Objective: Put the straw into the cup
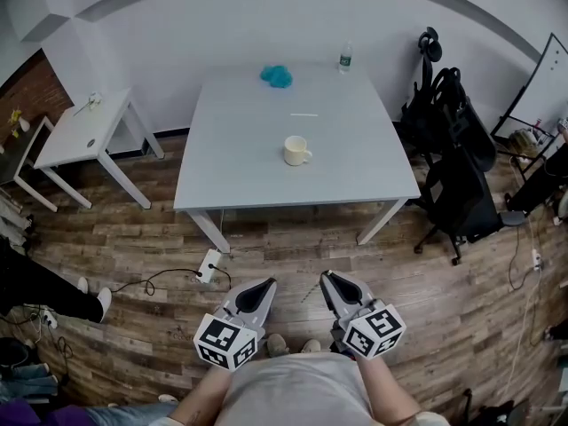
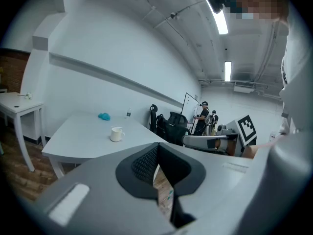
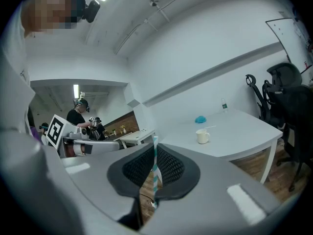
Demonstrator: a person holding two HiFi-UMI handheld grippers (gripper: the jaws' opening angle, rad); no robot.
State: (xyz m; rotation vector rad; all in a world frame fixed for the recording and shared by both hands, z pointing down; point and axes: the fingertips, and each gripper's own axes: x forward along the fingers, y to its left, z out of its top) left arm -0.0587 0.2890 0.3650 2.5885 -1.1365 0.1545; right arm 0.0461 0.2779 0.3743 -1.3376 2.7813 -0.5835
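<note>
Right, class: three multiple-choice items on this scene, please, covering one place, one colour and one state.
1. The cup stands
A. on the big table
B. on the floor
C. on the small side table

2. The cloth is
A. red
B. teal
C. yellow

3. The right claw is
A. wide open
B. shut on a striped straw
C. shut on the cup

Answers:
1 A: the cup sits upright near the middle of the big table.
2 B: the cloth at the far edge is teal.
3 B: in the right gripper view, the right claw has its jaws together on a striped straw.
</note>
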